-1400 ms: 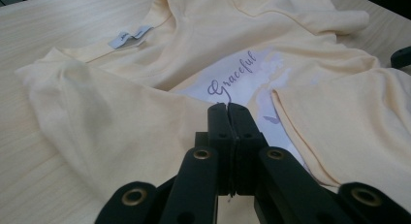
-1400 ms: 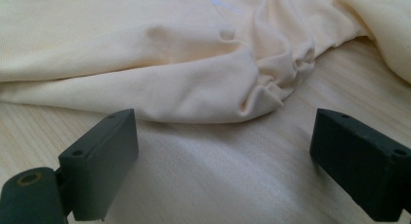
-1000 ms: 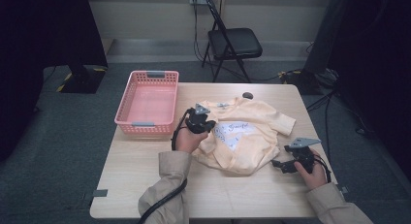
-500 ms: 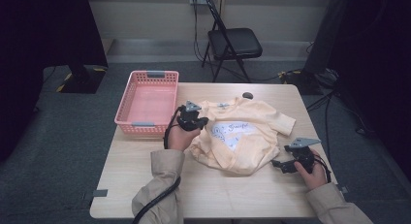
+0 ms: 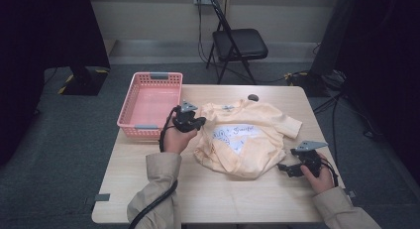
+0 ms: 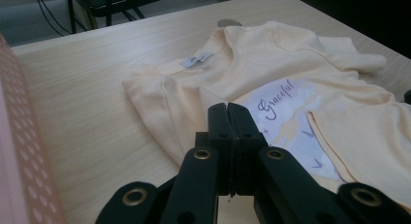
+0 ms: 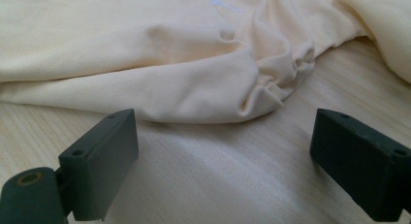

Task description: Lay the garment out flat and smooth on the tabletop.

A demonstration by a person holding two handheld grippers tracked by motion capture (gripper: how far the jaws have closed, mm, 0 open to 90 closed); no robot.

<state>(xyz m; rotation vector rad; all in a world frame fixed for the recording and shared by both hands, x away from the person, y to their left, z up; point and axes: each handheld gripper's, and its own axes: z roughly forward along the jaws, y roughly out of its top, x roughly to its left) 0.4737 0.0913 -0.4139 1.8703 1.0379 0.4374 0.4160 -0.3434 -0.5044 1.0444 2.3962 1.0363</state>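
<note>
The shirt [image 5: 247,140] in front of me is pale yellow with a white printed panel and dark script; the basket [image 5: 130,121] is pink, the worktop [image 5: 148,199] light wood.

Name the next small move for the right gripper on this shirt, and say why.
Probably ease the right gripper forward until the bunched hem of the yellow shirt sits between its jaws, then close. Its jaws stand wide open over bare table, just short of the fold. The left gripper is shut on nothing beside the shirt's shoulder, so it holds no cloth.
</note>
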